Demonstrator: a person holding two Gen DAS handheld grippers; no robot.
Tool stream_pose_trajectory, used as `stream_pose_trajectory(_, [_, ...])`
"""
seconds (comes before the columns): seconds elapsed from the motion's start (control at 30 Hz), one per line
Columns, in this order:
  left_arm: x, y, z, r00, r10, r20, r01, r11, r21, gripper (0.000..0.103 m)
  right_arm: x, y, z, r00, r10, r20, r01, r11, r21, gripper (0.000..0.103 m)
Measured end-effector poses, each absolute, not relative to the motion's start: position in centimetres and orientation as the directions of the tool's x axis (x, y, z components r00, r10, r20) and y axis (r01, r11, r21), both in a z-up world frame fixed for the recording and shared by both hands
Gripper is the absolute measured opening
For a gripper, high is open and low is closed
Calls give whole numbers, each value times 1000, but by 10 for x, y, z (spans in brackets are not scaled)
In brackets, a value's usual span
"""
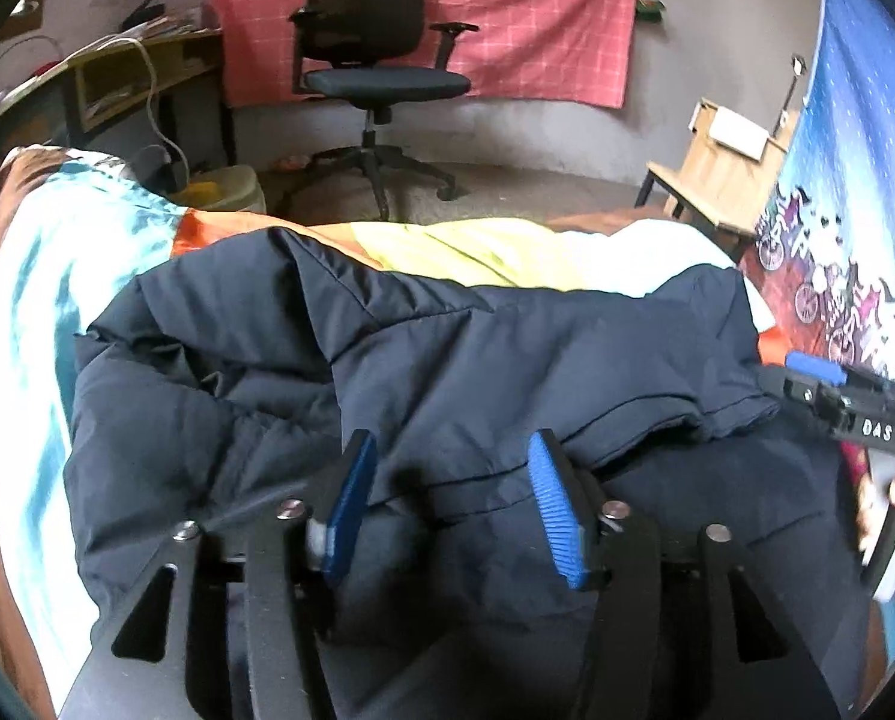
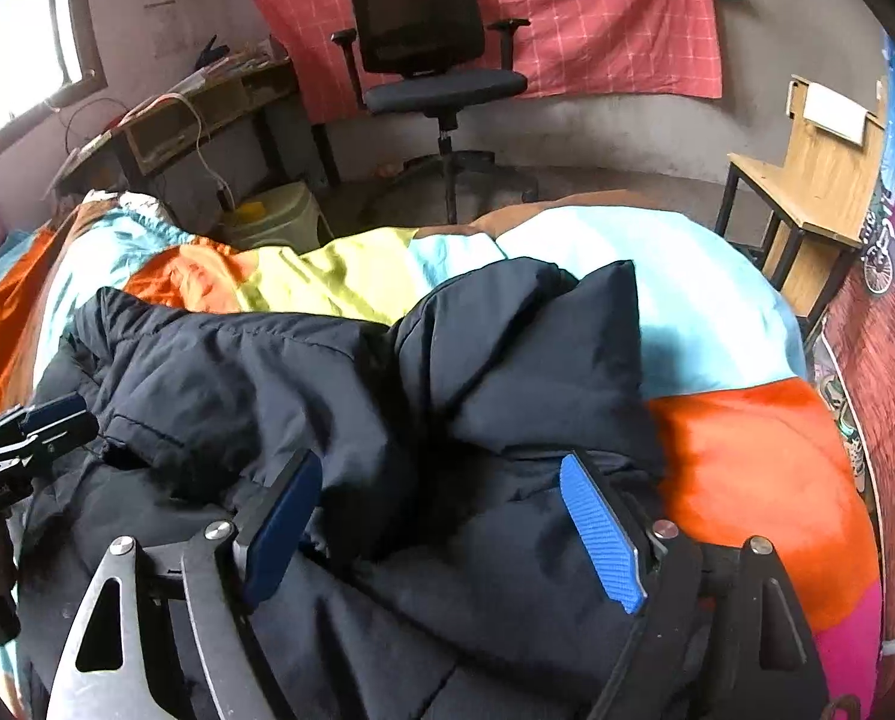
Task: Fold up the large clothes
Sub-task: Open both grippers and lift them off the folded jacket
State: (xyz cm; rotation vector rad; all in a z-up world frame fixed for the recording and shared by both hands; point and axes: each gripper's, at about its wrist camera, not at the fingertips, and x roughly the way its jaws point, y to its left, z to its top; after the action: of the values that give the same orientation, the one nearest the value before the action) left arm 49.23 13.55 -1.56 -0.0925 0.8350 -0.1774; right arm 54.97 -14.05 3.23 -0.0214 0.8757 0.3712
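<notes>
Where lettering can be read at all, it is the white "DAS" printed on the black body of the right gripper [image 1: 819, 372], seen at the right edge of the left wrist view; the small print on the left gripper [image 2: 57, 411] in the right wrist view is too blurred to read. Both claws stand wide, holding nothing, their ribbed blue pads [image 1: 552, 510] spread apart over the cloth. A dark navy padded jacket [image 1: 423, 372] lies crumpled across the bed, directly under and ahead of each claw, its quilted panels puffy and stitched in straight seams, one sleeve [image 2: 567, 330] folded over toward the right. Beneath it spreads a smooth bedsheet [image 2: 747, 462] in blocks of orange, yellow, pale blue and pink. Beyond stands a black mesh-backed office chair [image 1: 375, 54] before a pink checked cloth [image 2: 597, 18] on the wall.
</notes>
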Motion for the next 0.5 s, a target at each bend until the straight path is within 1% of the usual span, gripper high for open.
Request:
stream_pose_trajectory(0.03, [491, 136, -12, 663, -194, -723, 119, 981, -154, 66, 548, -141, 35, 581, 320, -749, -329, 933, 143, 88])
stream_pose_trajectory(0.1, [483, 137, -4, 689, -190, -699, 104, 981, -164, 74, 541, -140, 41, 593, 332, -733, -337, 930, 149, 91])
stream_pose_trajectory(0.23, [475, 140, 7, 700, -185, -689, 73, 979, -189, 80, 528, -138, 55, 618, 354, -702, -361, 921, 146, 96])
stream_pose_trajectory(0.3, [471, 138, 14, 706, -173, -687, 64, 981, -181, 83, 522, -136, 60, 625, 367, -689, -370, 916, 152, 97])
stream_pose_trajectory(0.4, [461, 132, 23, 719, -152, -678, 57, 985, -160, 84, 515, -132, 65, 622, 386, -681, -379, 910, 170, 98])
stream_pose_trajectory(0.47, [453, 128, 27, 726, -143, -673, 54, 987, -152, 93, 508, -130, 70, 626, 392, -674, -385, 907, 170, 99])
stream_pose_trajectory(0.5, [448, 127, 29, 733, -139, -666, 51, 987, -150, 99, 506, -129, 72, 628, 396, -670, -389, 906, 170, 99])
